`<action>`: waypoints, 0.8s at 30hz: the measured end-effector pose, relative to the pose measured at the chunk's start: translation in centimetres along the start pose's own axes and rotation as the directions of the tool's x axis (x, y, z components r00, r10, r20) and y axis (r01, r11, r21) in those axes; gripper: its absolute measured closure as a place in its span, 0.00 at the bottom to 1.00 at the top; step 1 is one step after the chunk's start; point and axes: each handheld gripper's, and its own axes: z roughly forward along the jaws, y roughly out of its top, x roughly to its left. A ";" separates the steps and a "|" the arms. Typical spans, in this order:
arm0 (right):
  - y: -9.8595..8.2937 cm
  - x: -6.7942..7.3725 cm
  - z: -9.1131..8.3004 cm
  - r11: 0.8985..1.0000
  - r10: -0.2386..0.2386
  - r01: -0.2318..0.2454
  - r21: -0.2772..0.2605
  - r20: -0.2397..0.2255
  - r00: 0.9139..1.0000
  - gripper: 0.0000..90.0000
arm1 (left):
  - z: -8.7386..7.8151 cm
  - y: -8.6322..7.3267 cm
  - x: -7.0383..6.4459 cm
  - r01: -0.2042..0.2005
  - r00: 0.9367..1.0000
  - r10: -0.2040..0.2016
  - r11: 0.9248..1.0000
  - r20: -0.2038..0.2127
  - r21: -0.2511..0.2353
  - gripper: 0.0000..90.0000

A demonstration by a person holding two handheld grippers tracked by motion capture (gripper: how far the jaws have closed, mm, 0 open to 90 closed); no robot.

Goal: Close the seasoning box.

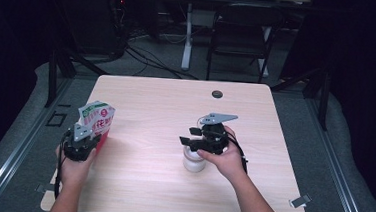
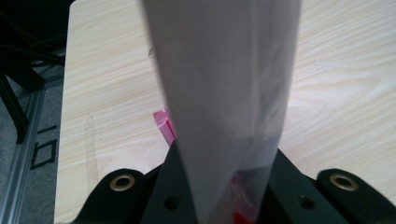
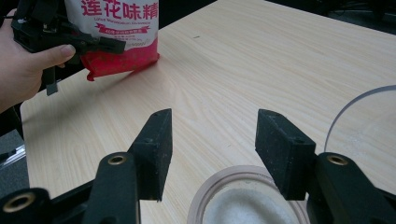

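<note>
A soft bag, white and green on top and red below, stands at the table's left edge. My left gripper is shut on its lower side. In the left gripper view the bag's pale panel runs up between the two jaws of that gripper. A white jar with no lid stands right of the middle. My right gripper hovers open just above it. In the right gripper view the open gripper frames the jar's rim and white powder, with the bag and the left gripper farther off.
A small black round disc lies near the wooden table's far edge. A clear curved rim shows to the right of the jar in the right gripper view. A dark folding chair stands behind the table.
</note>
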 end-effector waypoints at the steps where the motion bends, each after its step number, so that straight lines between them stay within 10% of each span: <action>1: 0.0 0.0 0.0 1.000 -0.002 0.002 0.003 0.000 1.000 0.51 | 0.0 -0.1 0.1 0.005 1.000 -0.005 1.000 0.000 0.000 1.00; 24: -0.1 0.0 0.4 1.000 -0.015 0.015 0.017 0.008 1.000 0.51 | 0.4 -0.5 -0.2 0.018 1.000 -0.019 1.000 0.011 0.018 0.84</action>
